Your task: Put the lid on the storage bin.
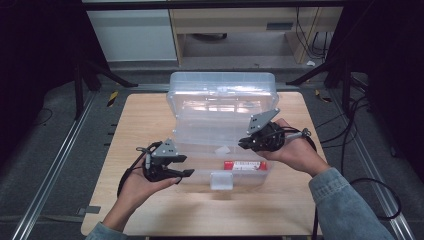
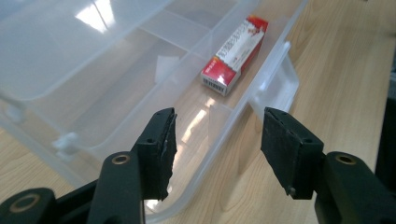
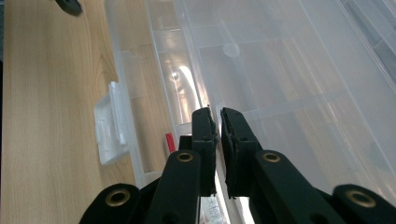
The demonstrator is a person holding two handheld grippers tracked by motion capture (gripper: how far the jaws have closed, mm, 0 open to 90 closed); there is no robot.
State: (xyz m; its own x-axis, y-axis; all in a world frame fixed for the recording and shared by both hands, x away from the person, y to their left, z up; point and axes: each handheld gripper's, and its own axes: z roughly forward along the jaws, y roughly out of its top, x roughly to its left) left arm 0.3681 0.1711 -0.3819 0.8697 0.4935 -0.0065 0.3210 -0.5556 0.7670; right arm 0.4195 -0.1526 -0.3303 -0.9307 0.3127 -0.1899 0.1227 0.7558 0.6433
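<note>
Clear plastic compartmented storage box [image 1: 220, 107] sits open in the middle of the light wooden table [image 1: 140, 125], lid raised at the far side, front latch tab [image 1: 221, 181] hanging toward the person. Inner tray divided by clear walls; front compartment, right end, holds a small red-and-white cardboard carton [image 2: 235, 55] lying flat on its long side, touching nothing but the floor and possibly the front wall. Right gripper [image 3: 218, 116] is poised over the right part of the box, jaws pressed together with nothing visible between the pads; whether they pinch a tray wall I cannot tell. Left gripper [image 2: 217, 135] hovers just outside the front left corner, jaws about half apart and empty, the front rim of the box lying in the gap beneath them. Judgement: the carton appears placed, and the step in hand looks like clearing the left gripper from the box. To do it well: draw the left jaws up and back without catching the rim, keep the right gripper steady so the box does not shift, then check the carton lies below the rim line.
</note>
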